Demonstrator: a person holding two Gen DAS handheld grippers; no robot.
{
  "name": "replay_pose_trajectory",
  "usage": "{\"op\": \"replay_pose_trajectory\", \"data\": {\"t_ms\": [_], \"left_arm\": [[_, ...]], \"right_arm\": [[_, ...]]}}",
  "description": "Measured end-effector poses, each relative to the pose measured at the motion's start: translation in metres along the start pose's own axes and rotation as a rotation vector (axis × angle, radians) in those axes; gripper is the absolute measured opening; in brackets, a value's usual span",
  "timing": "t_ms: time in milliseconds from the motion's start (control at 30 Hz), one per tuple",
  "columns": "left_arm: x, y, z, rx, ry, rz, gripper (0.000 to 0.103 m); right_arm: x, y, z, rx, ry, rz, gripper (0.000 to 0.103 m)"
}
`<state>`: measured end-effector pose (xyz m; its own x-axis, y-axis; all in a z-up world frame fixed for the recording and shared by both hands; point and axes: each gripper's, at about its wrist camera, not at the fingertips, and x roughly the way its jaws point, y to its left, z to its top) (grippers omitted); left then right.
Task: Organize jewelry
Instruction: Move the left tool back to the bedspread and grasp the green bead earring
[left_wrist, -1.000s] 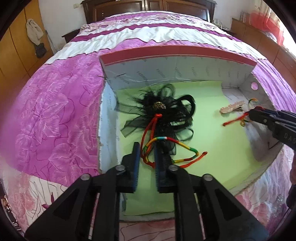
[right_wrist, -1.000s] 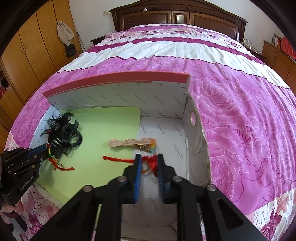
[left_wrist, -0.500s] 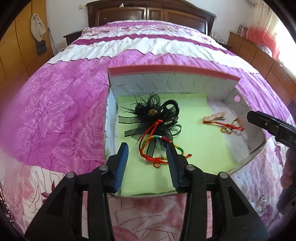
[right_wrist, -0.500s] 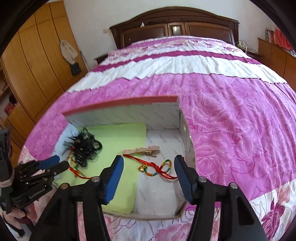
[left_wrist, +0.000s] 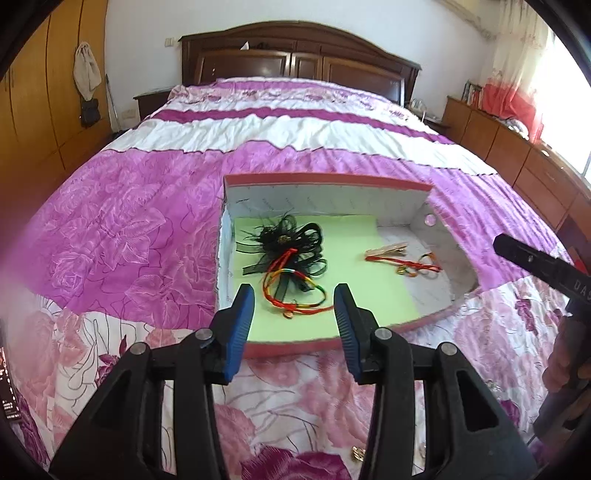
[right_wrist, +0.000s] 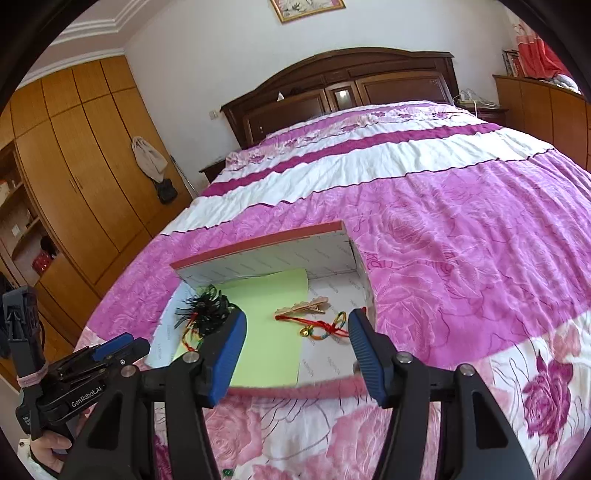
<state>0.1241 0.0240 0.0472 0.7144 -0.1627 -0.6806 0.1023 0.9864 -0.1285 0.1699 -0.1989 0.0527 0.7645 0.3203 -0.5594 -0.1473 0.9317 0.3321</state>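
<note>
Left wrist view: the left gripper (left_wrist: 293, 317) hangs over the near rim of the box (left_wrist: 325, 181), which sits on a pink floral bedspread (left_wrist: 122, 229). Its jaws are spread with nothing between the blue pads (left_wrist: 240, 325), having opened within the last second. Inside the box a green sheet (left_wrist: 354, 280) covers the left and middle of the floor. On it lies a black feathered hairpiece (left_wrist: 284, 245), and a red and rainbow cord (left_wrist: 295, 291) lies partly over the hairpiece and trails toward the near rim. On the bare white floor at the right lies a gold clip (left_wrist: 388, 251), with a second red cord (left_wrist: 410, 263) touching it and a small gold charm on it. The right gripper's black body shows at the right edge, outside the box.

Right wrist view: the right gripper (right_wrist: 297, 345) is above the near rim of the box (right_wrist: 258, 245), jaws spread wide and empty, having also opened within the last second. The clip (right_wrist: 304, 305) and the second cord (right_wrist: 325, 326) lie between the pads in the picture but well below them, on the box floor. The hairpiece (right_wrist: 207, 312) is at the left on the green sheet (right_wrist: 269, 332). The left gripper (right_wrist: 122, 349) shows at lower left, held by a hand (right_wrist: 51, 445); from here I cannot tell how its jaws stand.
</note>
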Motion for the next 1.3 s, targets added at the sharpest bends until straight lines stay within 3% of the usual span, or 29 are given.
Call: {"op": "replay_pose_trajectory", "data": {"t_ms": [267, 667, 833, 1300], "left_arm": [[-0.034, -0.009, -0.014, 0.029, -0.093, 0.005, 0.037], [-0.067, -0.011, -0.054, 0.047, -0.130, -0.002, 0.038], [-0.072, -0.010, -0.075, 0.073, -0.075, 0.001, 0.038], [-0.059, -0.010, -0.117, 0.097, 0.134, -0.058, 0.038]], "right_arm": [[-0.039, 0.002, -0.022, -0.004, -0.057, -0.003, 0.060], [-0.092, 0.008, -0.072, -0.100, -0.137, -0.059, 0.061], [-0.103, 0.008, -0.090, -0.127, -0.120, -0.073, 0.061], [-0.089, -0.012, -0.133, -0.126, 0.052, -0.131, 0.061]]}}
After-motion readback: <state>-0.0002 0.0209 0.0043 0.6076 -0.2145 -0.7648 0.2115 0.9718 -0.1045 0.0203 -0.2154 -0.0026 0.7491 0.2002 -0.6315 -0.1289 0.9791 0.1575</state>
